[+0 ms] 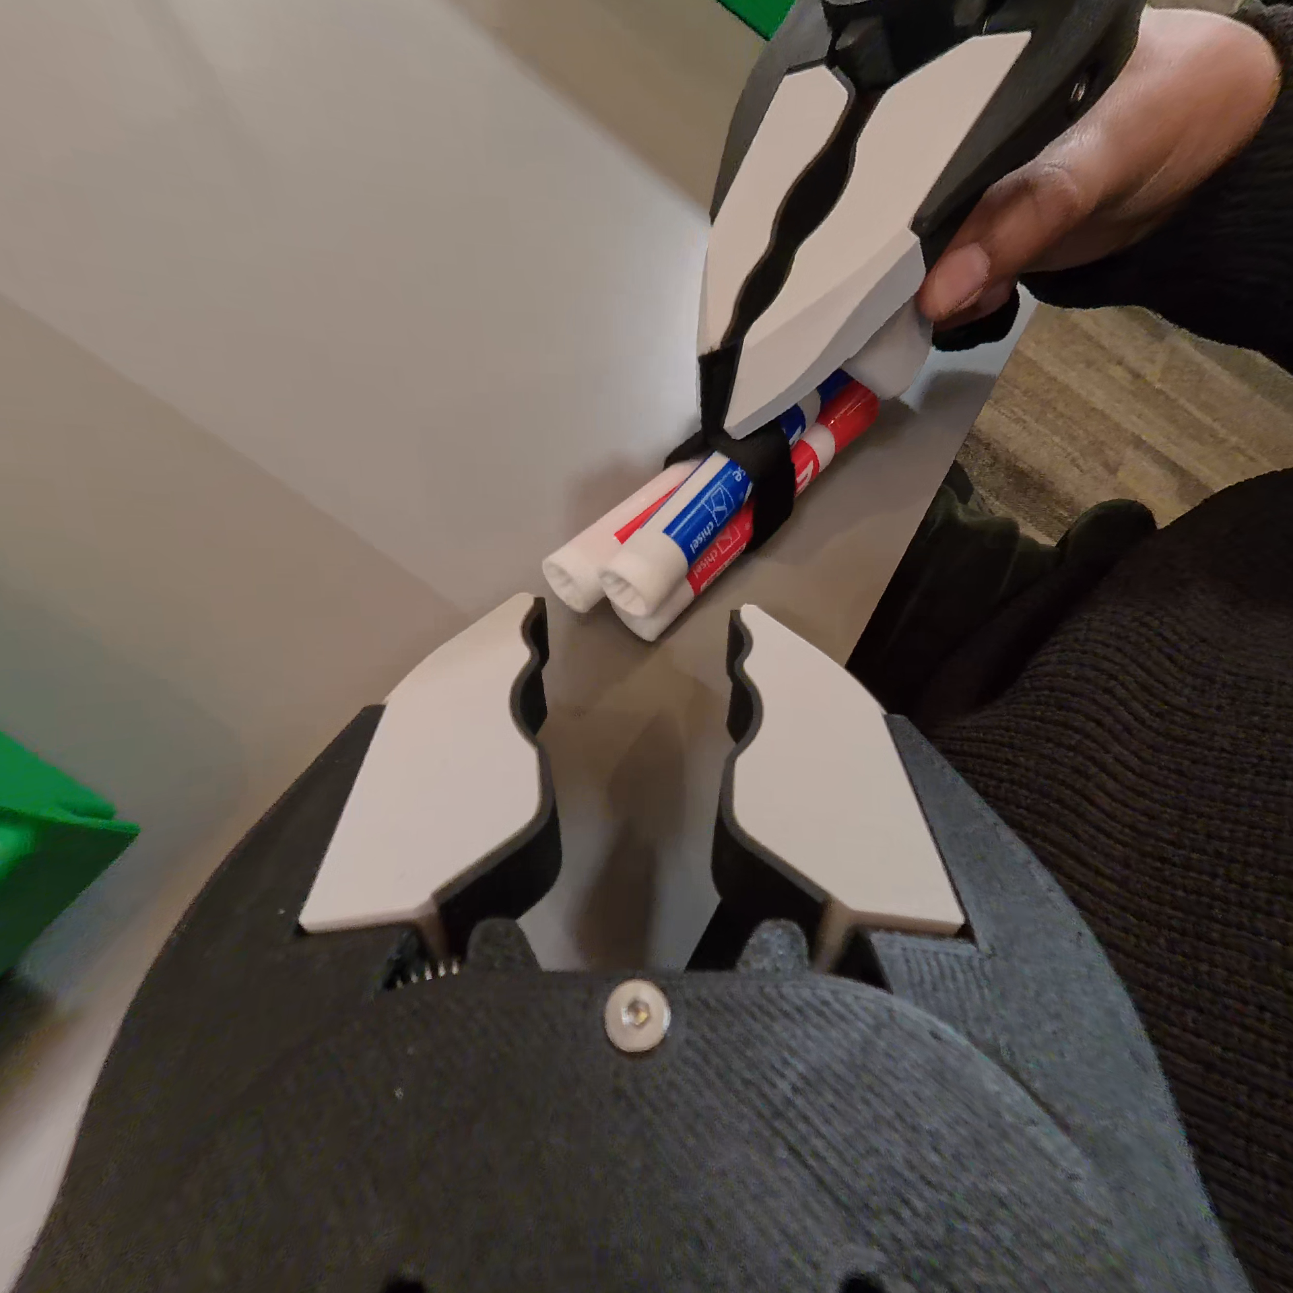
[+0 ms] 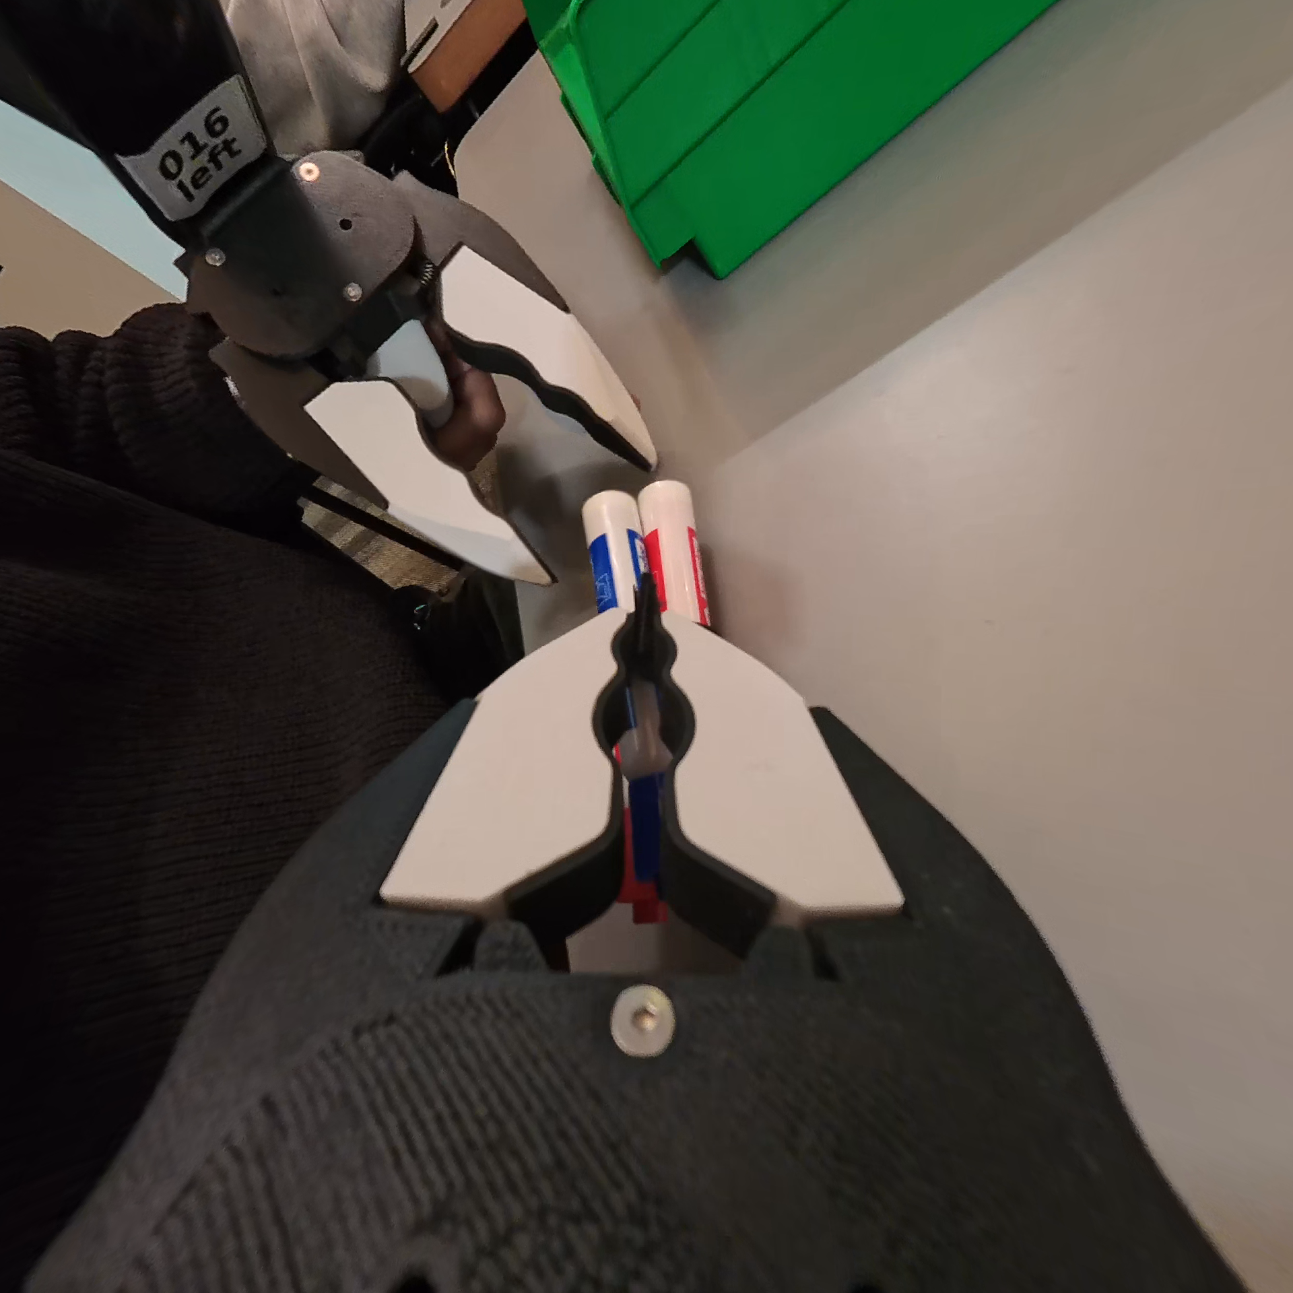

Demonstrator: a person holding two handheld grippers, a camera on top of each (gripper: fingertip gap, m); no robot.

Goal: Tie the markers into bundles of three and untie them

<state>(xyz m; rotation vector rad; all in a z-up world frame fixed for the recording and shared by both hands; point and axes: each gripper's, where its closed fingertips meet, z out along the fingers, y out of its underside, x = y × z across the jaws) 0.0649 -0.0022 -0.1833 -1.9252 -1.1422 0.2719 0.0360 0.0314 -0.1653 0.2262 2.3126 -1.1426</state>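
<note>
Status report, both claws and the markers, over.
Left claw open, just short of marker bundle. Right claw shut on black strap around bundle. Green bin well clear.

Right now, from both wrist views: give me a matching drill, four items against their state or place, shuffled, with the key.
Items
1. left gripper
2. right gripper
3. black strap
4. green bin

States
A. wrapped around the marker bundle
B. open, empty, just short of the marker ends
C. standing apart on the table
D. shut on the strap's free end

Pairs: 1-B, 2-D, 3-A, 4-C
</note>
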